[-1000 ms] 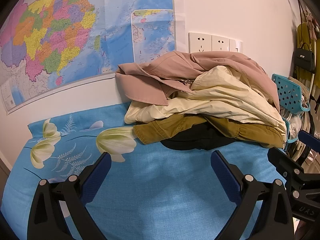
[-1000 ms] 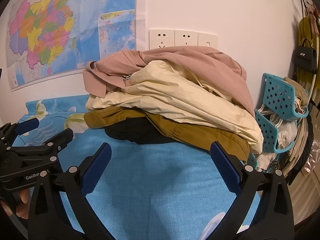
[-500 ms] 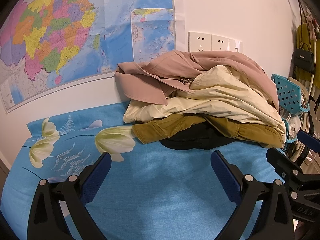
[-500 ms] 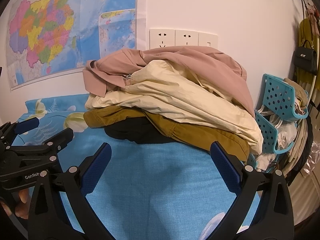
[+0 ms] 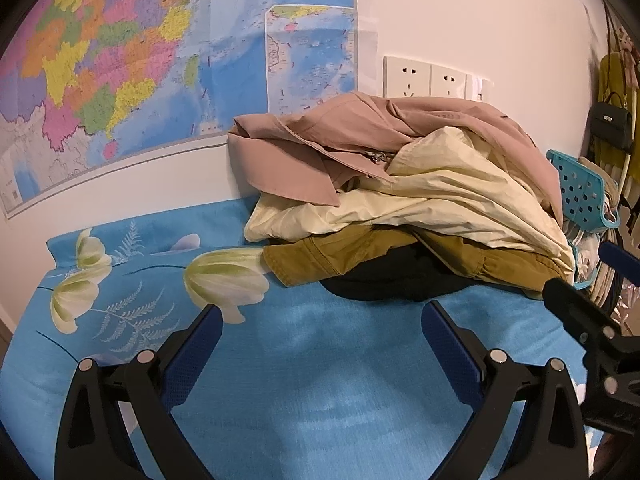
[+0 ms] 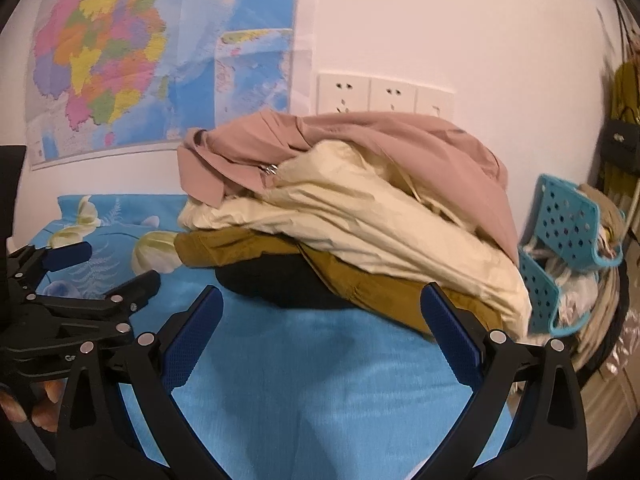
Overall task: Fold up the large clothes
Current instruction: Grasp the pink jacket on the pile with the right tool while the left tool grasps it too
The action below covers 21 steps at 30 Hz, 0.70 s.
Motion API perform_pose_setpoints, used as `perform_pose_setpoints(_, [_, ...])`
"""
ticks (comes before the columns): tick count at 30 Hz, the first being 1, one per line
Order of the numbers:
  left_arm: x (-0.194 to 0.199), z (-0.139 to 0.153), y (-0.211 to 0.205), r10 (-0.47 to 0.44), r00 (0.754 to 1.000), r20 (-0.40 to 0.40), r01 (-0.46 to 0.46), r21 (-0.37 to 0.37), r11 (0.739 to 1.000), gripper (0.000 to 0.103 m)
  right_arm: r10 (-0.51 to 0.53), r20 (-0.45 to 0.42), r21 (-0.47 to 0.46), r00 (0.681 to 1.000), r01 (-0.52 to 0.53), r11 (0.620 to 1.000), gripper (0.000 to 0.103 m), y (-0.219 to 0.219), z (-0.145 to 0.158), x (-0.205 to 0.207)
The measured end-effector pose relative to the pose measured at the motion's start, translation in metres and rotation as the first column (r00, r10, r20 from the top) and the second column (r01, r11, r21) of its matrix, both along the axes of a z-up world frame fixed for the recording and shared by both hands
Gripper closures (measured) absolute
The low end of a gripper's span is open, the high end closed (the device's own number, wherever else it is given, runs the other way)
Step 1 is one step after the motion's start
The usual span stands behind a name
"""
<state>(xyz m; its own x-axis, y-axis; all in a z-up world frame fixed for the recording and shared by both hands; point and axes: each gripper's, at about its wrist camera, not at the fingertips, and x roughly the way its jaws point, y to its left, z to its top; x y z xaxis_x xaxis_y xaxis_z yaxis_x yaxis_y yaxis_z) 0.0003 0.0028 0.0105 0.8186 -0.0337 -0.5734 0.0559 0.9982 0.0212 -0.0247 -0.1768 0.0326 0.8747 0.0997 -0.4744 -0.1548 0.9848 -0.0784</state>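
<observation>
1. Clothes are the matter here, and nearest the cameras both tools are hanging spread and empty over bare blue bed sheet (image 5: pixel 320 380): the left tool (image 5: pixel 320 320) and the right tool (image 6: pixel 320 300) are each gaping with nothing between the pads

2. The right tool is showing at the right edge of the left view, just beside its partner, so the two are working close together; keeping them from crossing is mattering

3. Just beyond the fingertips the clothes pile (image 5: pixel 400 208) is sitting at the far end of the bed against the wall, with a black garment (image 5: pixel 384 276) at the bottom, a mustard one (image 6: pixel 360 276) over it, a cream jacket (image 5: pixel 440 196) above that and a pink jacket (image 5: pixel 340 136) on top

4. A good first step is probably taking the pink jacket alone, one tool pinching near its collar (image 5: pixel 280 172) and the other the opposite shoulder, then dragging it onto the open sheet to spread it flat

5. Pinching one layer only is avoiding hauling the cream jacket along

6. Farther right, a teal basket (image 6: pixel 568 220) is standing close to the pile, so pulling towards the cameras rather than sideways seems safer
</observation>
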Motion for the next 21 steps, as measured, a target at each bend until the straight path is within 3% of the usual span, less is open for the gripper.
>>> perform_pose_setpoints(6, [0.022, -0.002, 0.009, -0.002, 1.000, -0.025, 0.002, -0.016, 1.000, 0.007, 0.120, 0.024, -0.036, 0.992, -0.119, 0.992, 0.006, 0.008, 0.014, 0.018])
perform_pose_setpoints(12, [0.051, -0.002, 0.029, 0.035, 0.999, -0.025, -0.036, -0.032, 0.999, 0.007, 0.210, 0.073, -0.195, 0.975, -0.193, 0.962, 0.006, 0.031, 0.044, 0.062])
perform_pose_setpoints(16, [0.076, -0.005, 0.042, 0.050, 0.998, -0.041, -0.052, -0.044, 0.998, 0.007, 0.325, -0.009, -0.223, 0.946, -0.318, 0.921, 0.006, 0.057, 0.052, 0.116])
perform_pose_setpoints(21, [0.103, -0.011, 0.056, 0.068, 0.995, -0.067, -0.071, -0.046, 0.996, 0.007, 0.372, -0.081, -0.291, 0.925, -0.379, 0.878, 0.006, 0.092, 0.045, 0.176])
